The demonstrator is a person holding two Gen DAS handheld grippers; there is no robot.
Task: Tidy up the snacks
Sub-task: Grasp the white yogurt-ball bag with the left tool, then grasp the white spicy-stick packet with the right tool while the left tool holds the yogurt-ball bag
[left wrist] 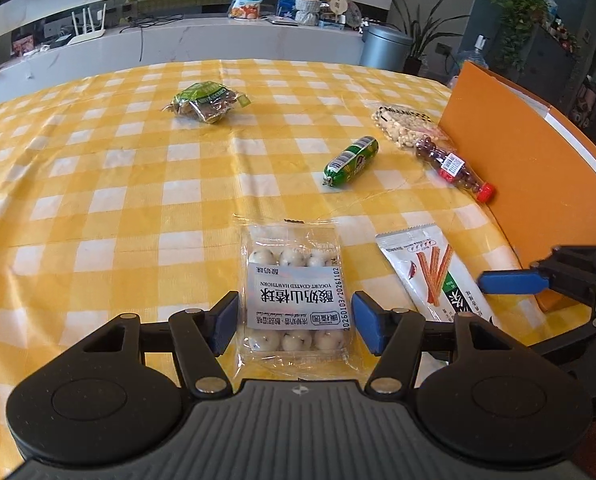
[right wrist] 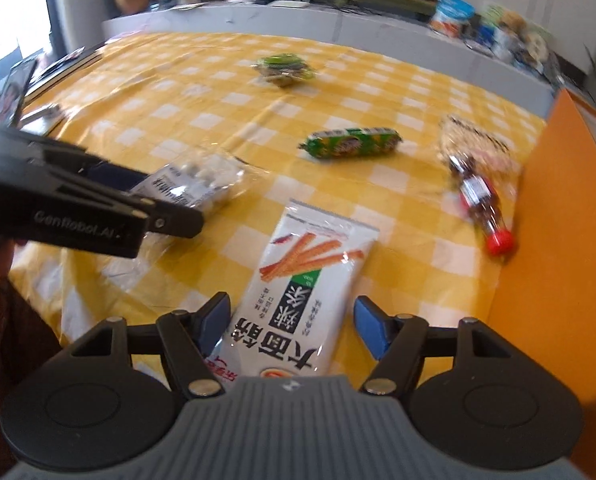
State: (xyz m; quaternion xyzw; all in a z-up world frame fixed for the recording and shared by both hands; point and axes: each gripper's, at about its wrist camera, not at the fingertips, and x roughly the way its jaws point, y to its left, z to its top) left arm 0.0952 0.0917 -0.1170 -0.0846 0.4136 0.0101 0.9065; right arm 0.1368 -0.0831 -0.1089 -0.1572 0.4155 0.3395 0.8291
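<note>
Barely started, by our read: every snack lies loose on the worktop (left wrist: 98,184), nothing in the orange box (left wrist: 510,160) as far as we can see (inside is hidden).

Left gripper (left wrist: 294,320): fingers spread either side of the hawthorn ball pack (left wrist: 296,292), pads not touching it. Right gripper (right wrist: 294,324): fingers spread around the near end of the spicy stick packet (right wrist: 302,292), a gap at the right pad; the left pad sits close, contact unclear. Neither pack is lifted.

Left to sort:
- green sausage (left wrist: 352,162), mid-worktop
- green-wrapped snack (left wrist: 206,102), far side
- peanut bag (left wrist: 408,126) and small red-capped bottle (left wrist: 454,168), both just beside the box wall

Surface: yellow-and-white checked cloth, a bit wrinkled. Room: pale counter (left wrist: 218,40) behind with a router, a blue bag and a teddy bear; grey bin (left wrist: 386,46) and potted plants further back. Right view is blurred.
</note>
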